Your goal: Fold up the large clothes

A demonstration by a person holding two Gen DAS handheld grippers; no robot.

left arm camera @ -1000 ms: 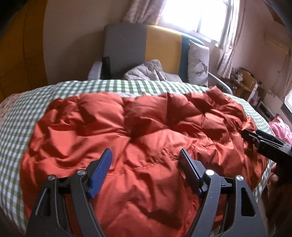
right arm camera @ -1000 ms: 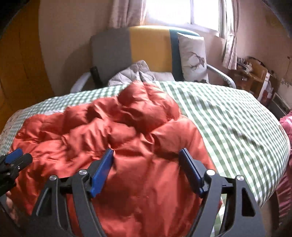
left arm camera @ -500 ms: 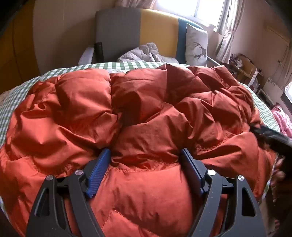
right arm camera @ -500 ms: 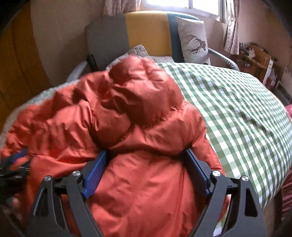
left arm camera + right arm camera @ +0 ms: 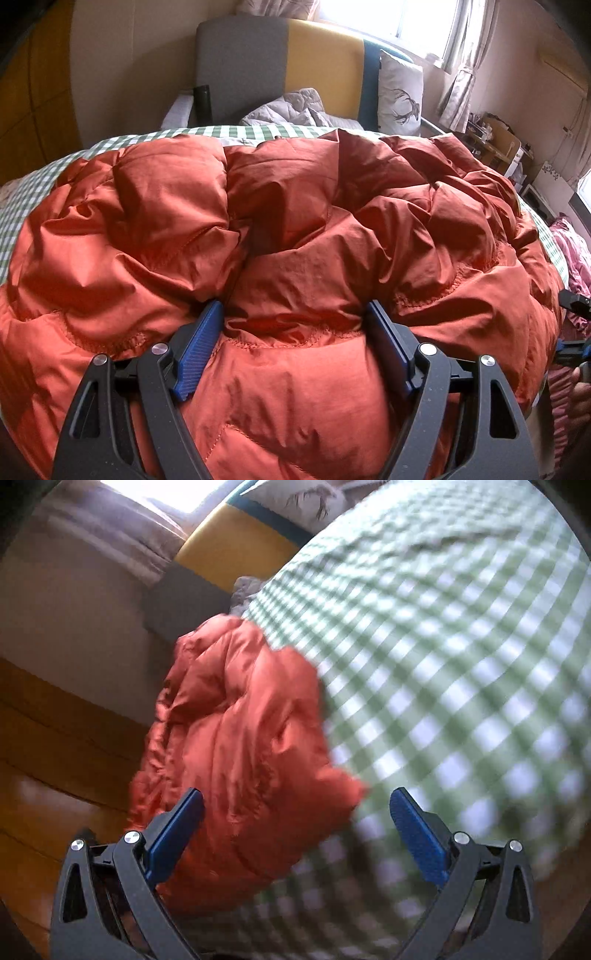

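Bunching a thick fold of the orange down jacket [image 5: 295, 229] between its blue pads, the left gripper [image 5: 295, 354] stands wide with quilted fabric wedged between both fingers; whether it truly clamps or only presses in cannot be told. The right gripper [image 5: 295, 834] hangs apart and empty, tilted over the green gingham bedspread [image 5: 461, 664], its view smeared by motion, with the jacket's end bulging beside its left pad. The jacket lies heaped on the bed, its long axis running across the left camera's view, one end toward the window side. A grey quilted garment [image 5: 295, 110] sits beyond, against the grey-and-yellow headboard [image 5: 280, 62]. Doing this fold well likely means gripping at a stitched seam instead of slippery puffed panels, taking the far end with the free gripper, and carrying both edges over together.
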